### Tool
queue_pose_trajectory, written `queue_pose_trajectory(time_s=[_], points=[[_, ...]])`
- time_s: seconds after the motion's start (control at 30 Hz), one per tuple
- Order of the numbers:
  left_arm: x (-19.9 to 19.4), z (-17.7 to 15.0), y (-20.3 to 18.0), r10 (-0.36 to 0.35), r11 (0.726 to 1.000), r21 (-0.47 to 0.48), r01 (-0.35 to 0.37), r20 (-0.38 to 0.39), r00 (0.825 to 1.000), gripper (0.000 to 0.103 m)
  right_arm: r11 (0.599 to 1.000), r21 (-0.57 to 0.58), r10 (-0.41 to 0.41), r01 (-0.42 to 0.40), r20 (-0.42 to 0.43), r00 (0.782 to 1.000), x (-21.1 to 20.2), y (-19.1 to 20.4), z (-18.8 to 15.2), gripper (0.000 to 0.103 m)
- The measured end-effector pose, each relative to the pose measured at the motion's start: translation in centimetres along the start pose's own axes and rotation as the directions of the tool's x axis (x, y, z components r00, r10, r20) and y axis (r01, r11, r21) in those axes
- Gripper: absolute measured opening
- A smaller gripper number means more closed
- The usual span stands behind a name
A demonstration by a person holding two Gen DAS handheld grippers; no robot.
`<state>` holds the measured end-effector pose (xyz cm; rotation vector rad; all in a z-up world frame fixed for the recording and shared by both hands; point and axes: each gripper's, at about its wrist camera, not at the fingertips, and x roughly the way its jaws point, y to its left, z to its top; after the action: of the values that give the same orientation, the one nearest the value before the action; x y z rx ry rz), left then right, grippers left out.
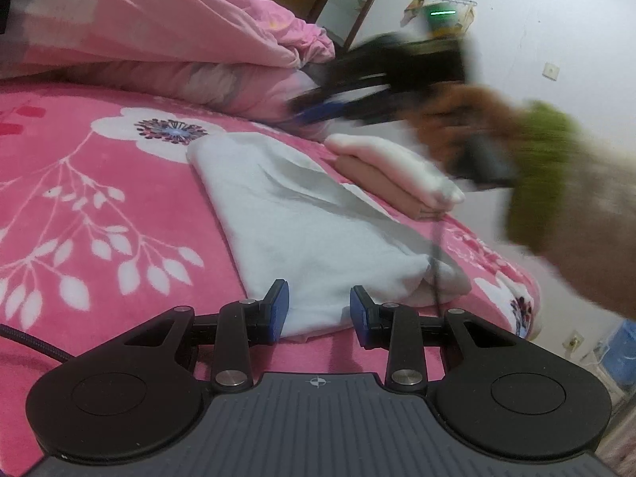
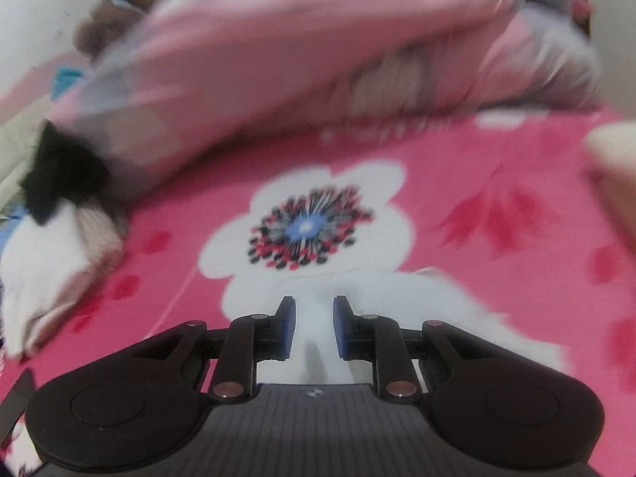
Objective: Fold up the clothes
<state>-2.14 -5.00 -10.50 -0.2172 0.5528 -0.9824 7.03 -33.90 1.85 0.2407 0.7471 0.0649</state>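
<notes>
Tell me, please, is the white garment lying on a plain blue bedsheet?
No, the white garment lies on a pink floral blanket.

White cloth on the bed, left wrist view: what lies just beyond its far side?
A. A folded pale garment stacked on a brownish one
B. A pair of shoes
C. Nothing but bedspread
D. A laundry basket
A: past the white cloth, a folded pale garment rests on a brownish one, both on the pink floral bedspread.
</notes>
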Motion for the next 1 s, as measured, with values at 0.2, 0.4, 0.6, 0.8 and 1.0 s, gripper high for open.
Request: queue_pose_trajectory(time_s=[0.2,0.4,0.6,0.8,1.0], points=[[0.2,0.3,0.0,0.008,1.0,-0.001,-0.008,-0.015,1.0,0.034,0.993,-0.118,-0.007,-0.001,-0.062,0.998,-8.3,0.7,-6.4,0.022],[0.3,0.8,-0.4,0.024,1.0,0.012,-0.024,-0.048,0.999,0.035,0.971,-0.222,-0.106,0.085,-0.082,0.991,-8.4,0.0,-15.7,0.022],[0.2,1.6,-0.3,0.028,0.999,-0.026,-0.03,-0.084,0.996,0.041,0.982,-0.107,-0.147,0.155,0.086,0.985,-12.0,-2.2,-17.1,0.02],[-0.9,3.4,-0.9,0.097,0.995,-0.017,-0.1,-0.102,0.99,0.046,0.973,-0.228,0.026,0.023,0.208,0.978,-12.2,1.6,-19.2,0.02],[-1.1,5.5,-2.0,0.106,0.994,-0.002,-0.107,-0.069,0.992,0.051,0.863,-0.457,-0.15,0.216,0.176,0.973,-9.6,4.2,-21.9,0.02]])
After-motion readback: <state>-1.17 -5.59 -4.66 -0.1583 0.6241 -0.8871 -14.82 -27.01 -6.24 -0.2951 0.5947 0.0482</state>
